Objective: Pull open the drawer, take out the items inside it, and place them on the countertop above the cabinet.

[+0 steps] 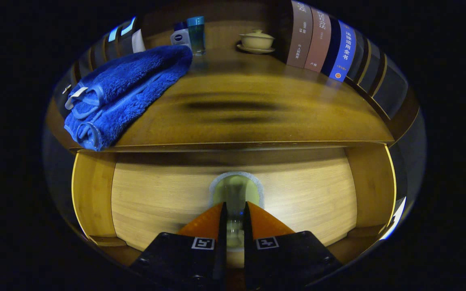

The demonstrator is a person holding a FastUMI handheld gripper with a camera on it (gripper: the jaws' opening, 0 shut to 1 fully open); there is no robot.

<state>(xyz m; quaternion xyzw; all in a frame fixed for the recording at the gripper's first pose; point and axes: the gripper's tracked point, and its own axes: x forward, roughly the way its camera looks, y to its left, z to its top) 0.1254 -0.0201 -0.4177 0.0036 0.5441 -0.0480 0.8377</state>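
Through the gripper view you are square on to the drawer [233,198], whose pale wood front sits between the cabinet [91,194] side posts. Your gripper [235,208] has its fingers drawn close, with only a narrow slit between them, and their tips reach the round cutout [236,188] in the drawer front that serves as the pull. Something pale and glassy shows in the slit; whether the fingers pinch it or just frame it, you cannot tell from here. The drawer looks shut, or nearly so, flush under the countertop [249,117] lip, so the items inside are hidden.

Closed fingers make sense here: held narrow, they can slip into the cutout and hook its edge for a straight pull toward you.

On the countertop, a folded blue towel [123,95] takes the left near corner. Far back stand two bottles [188,34] and a lidded cup [256,40] on a saucer; books [322,40] line the right. The middle is bare, a sensible landing spot.
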